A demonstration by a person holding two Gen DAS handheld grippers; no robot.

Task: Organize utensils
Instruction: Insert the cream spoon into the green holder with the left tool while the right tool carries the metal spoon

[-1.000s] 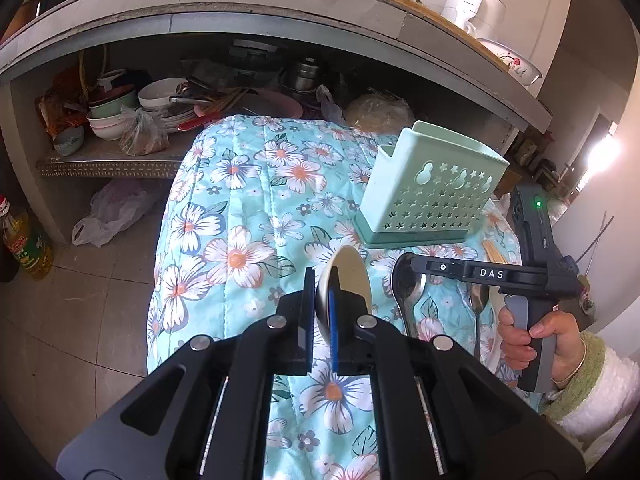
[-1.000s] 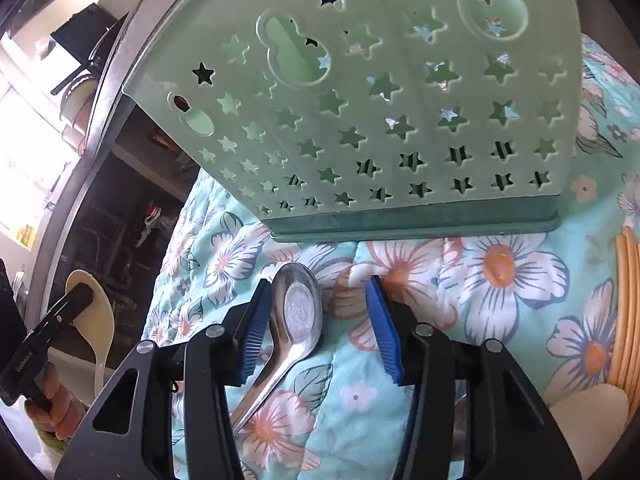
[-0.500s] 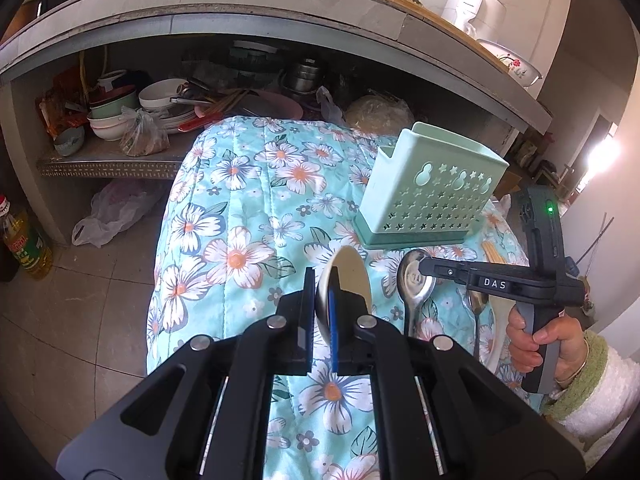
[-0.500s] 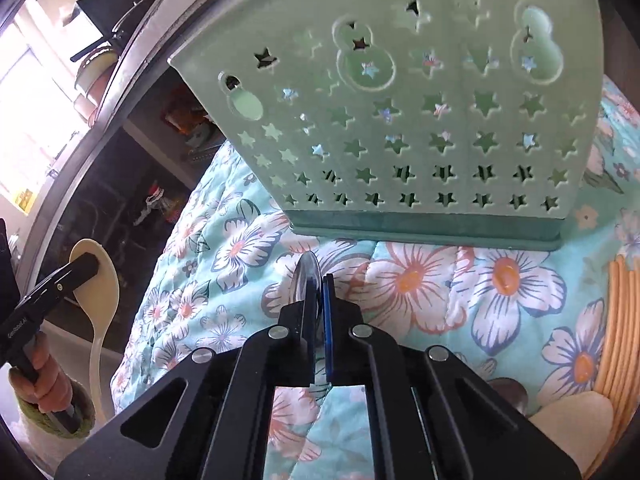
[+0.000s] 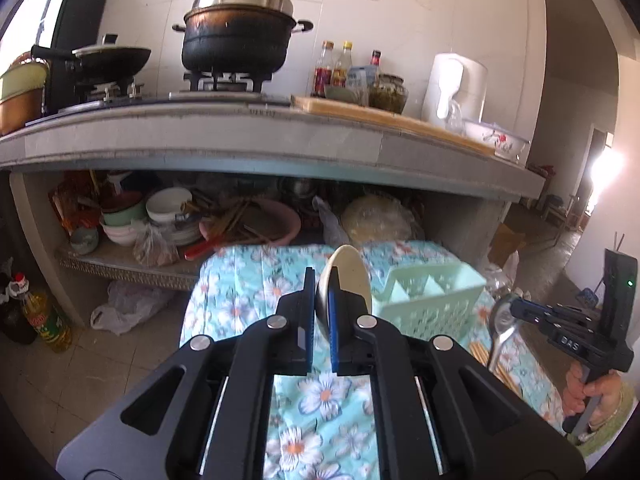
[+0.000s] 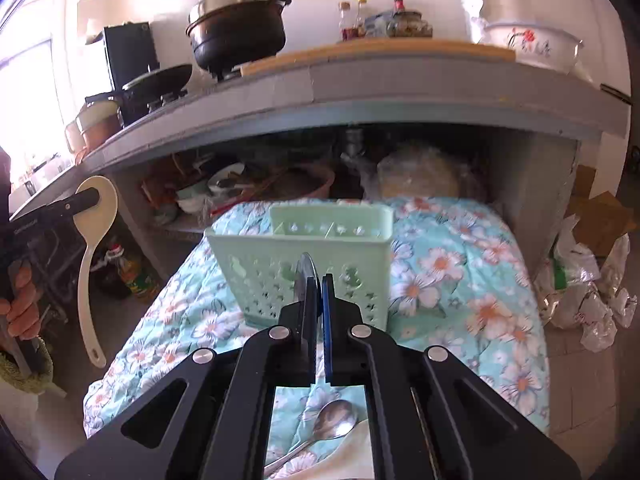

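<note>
My left gripper [image 5: 320,312] is shut on the bowl of a cream plastic spoon [image 5: 348,276], held up above the floral cloth [image 5: 248,292]. The right wrist view shows that spoon [image 6: 94,232] hanging handle down from the left gripper [image 6: 86,200]. Up in the air, in front of the green star-punched caddy [image 6: 300,248], my right gripper [image 6: 319,304] is shut on a metal spoon [image 6: 306,270]. In the left wrist view the right gripper [image 5: 516,310] carries the metal spoon [image 5: 502,324] just right of the caddy [image 5: 432,300], whose dividers show from above.
A second metal spoon [image 6: 334,426] lies on the cloth below my right gripper, and chopsticks [image 5: 480,350] lie near the caddy. A grey counter [image 5: 280,140] with a pot juts out behind, over a shelf of bowls [image 5: 168,216]. An oil bottle [image 5: 44,316] and bags stand on the floor.
The right gripper's jaws closed on the metal spoon and lifted it off the cloth. Both grippers rose and tipped up, so the counter top now shows.
</note>
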